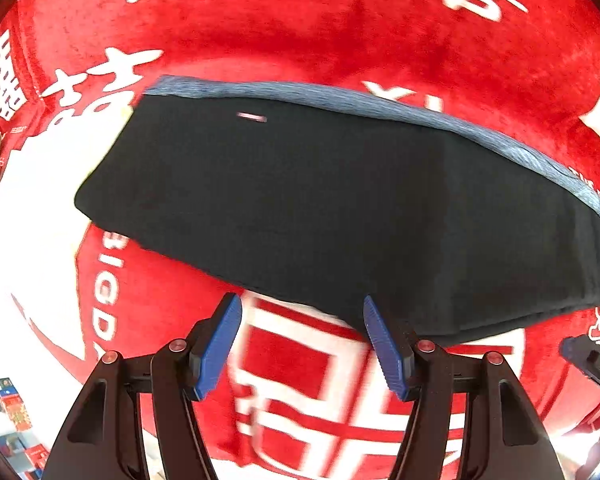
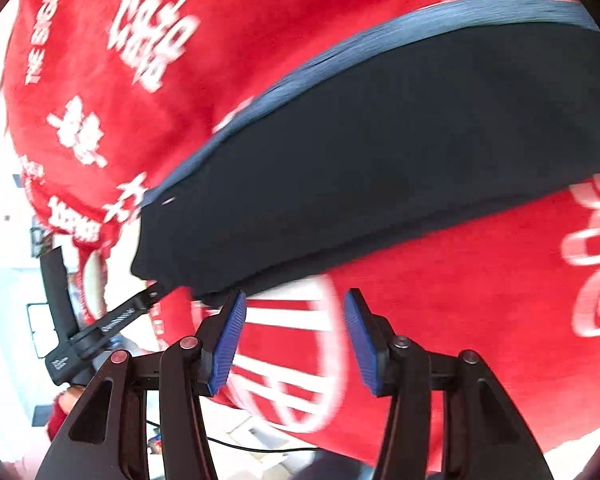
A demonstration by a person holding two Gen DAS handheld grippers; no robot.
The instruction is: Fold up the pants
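The black pants (image 1: 320,208) lie folded into a flat slab on the red blanket (image 1: 300,20), with a blue-grey waistband (image 1: 380,104) along the far edge. My left gripper (image 1: 302,332) is open and empty, its blue pads (image 1: 220,344) just short of the pants' near edge. In the right wrist view the same pants (image 2: 380,168) stretch across the frame. My right gripper (image 2: 294,332) is open and empty just below their near edge. The left gripper's body (image 2: 100,328) shows at left there.
The red blanket (image 2: 460,320) with white lettering covers the whole work surface and drops off at the left. Small coloured items (image 1: 14,408) lie on the pale floor at lower left. A thin cable (image 2: 240,446) runs on the floor below the blanket edge.
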